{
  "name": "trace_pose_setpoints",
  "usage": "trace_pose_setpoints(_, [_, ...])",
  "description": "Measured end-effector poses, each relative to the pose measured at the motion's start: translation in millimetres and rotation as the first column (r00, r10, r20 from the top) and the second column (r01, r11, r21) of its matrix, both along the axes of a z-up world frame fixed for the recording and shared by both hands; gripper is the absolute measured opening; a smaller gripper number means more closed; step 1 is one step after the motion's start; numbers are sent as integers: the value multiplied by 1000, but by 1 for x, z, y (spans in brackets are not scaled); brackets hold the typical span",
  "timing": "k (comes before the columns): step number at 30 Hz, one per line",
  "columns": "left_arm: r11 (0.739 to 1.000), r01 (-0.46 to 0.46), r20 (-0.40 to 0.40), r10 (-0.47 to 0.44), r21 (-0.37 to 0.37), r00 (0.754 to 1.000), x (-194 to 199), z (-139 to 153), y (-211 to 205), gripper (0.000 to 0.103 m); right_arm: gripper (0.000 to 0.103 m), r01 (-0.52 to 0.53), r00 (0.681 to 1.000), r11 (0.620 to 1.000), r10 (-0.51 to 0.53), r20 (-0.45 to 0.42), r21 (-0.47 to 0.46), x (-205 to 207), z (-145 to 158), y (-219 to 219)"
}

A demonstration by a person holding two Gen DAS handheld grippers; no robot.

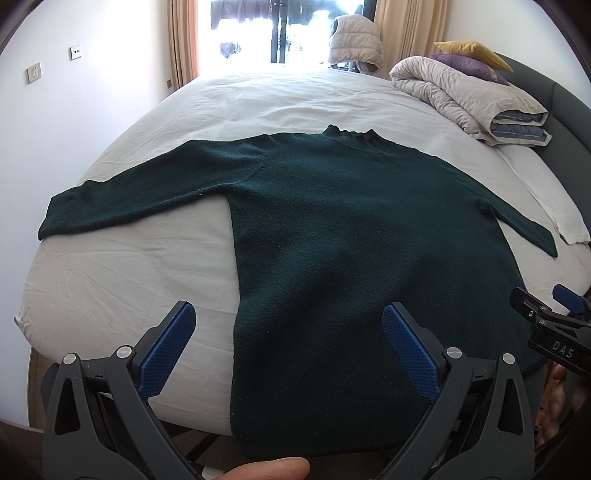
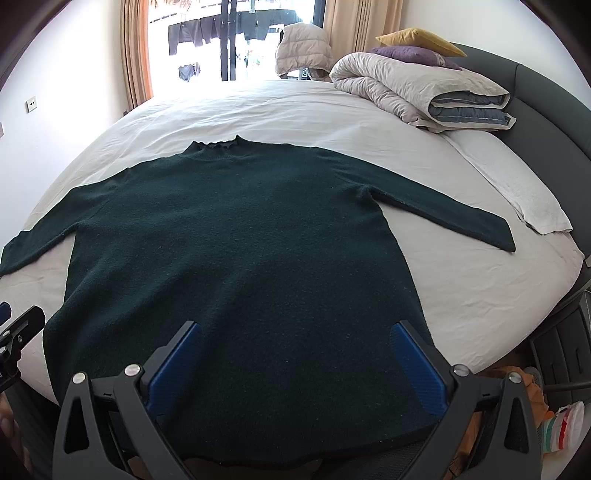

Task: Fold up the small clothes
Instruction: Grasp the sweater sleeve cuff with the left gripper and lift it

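One dark green knit sweater (image 1: 332,229) (image 2: 229,258), long-sleeved, small ruffled collar. Lies flat and fully spread on pale sheet, unfolded. Hem nearest the left gripper (image 1: 291,343) and right gripper (image 2: 295,354), hanging just over the mattress edge; collar at the far end. Both sleeves stretched outward and angled slightly back toward the hem. Left gripper's spread fingers straddle the sweater's left side edge.

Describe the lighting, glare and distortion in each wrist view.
Left wrist view: the window is blown out to white, glare washes the far sheet, fisheye bends the bed into a dome, and the dark green sweater shows little texture. Right wrist view: the same backlight, less clipped, with hanging clothes visible outside; black vignette in the corners.
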State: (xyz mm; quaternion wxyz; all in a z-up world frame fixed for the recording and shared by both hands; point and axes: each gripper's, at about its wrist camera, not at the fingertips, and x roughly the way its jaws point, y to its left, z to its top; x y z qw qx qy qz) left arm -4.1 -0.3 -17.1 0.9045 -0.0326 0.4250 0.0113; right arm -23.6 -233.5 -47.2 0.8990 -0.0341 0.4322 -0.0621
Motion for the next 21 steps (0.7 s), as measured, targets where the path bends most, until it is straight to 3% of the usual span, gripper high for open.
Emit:
trace_pose_setpoints(7, [999,-9,22,10,-31,1000,-5,1,2,103,103,3,1000,1000,-3,1,2,1,0,2])
trace_pose_setpoints(13, [987,-1,91,16,-163,996,-11,0,29,103,103,-12,999,999,10,37,40,-1,4,2])
trace_pose_setpoints(16, [939,-23,83,55,-344,995,-5,-6,69,103,103,-40,994,992,27,108,119,-4,13,1])
trace_pose_setpoints(21, [859,-46,126,128,-510,984,9,-14,132,103,103,-129,963,972,75,260,195,-8,30,11])
